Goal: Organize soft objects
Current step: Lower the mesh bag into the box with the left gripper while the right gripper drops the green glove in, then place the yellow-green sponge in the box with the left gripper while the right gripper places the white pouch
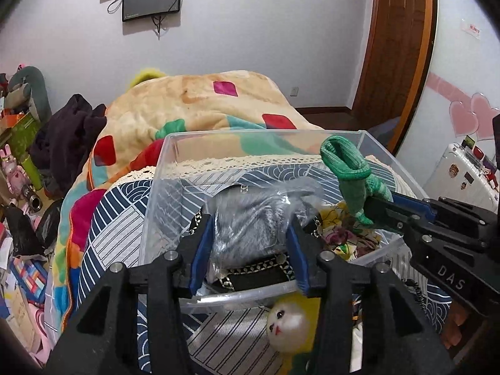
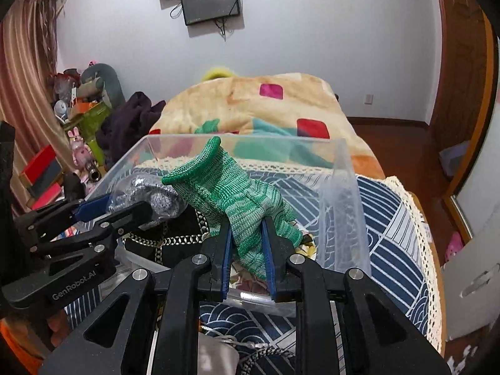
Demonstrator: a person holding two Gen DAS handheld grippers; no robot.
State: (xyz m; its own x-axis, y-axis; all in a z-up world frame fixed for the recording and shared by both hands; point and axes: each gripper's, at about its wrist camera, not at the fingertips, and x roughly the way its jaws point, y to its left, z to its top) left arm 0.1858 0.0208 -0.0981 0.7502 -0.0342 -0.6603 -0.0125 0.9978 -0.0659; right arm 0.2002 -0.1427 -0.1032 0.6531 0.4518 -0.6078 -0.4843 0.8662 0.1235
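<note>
Green knitted glove (image 2: pixel 247 200), ribbed weave with a rolled cuff standing upward, pinched at its lower end between the blue pads of the right gripper (image 2: pixel 247 243), which is clamped on it and holds it over a clear plastic bin (image 1: pixel 250 136) set on the bed (image 2: pixel 390 228). Grey fluffy item in a crinkled transparent bag (image 1: pixel 250 218), limp and bulky, lies inside the bin between the pads of the left gripper (image 1: pixel 250 247); those jaws stand parted around it, and whether the pads press the bag cannot be told. Black strap with pale woven trim (image 1: pixel 250 275) and a floral printed cloth (image 1: pixel 337 231) already fill the bin floor. Step in hand, by judgement: loading soft goods into the bin, the bagged item just set down and the glove next. Next move calls for lowering the glove onto the pile, then parting the right jaws; the left gripper should draw clear without snagging the plastic. Doll head (image 1: pixel 290 318), smooth and glossy, lies outside the bin on the striped coverlet.
</note>
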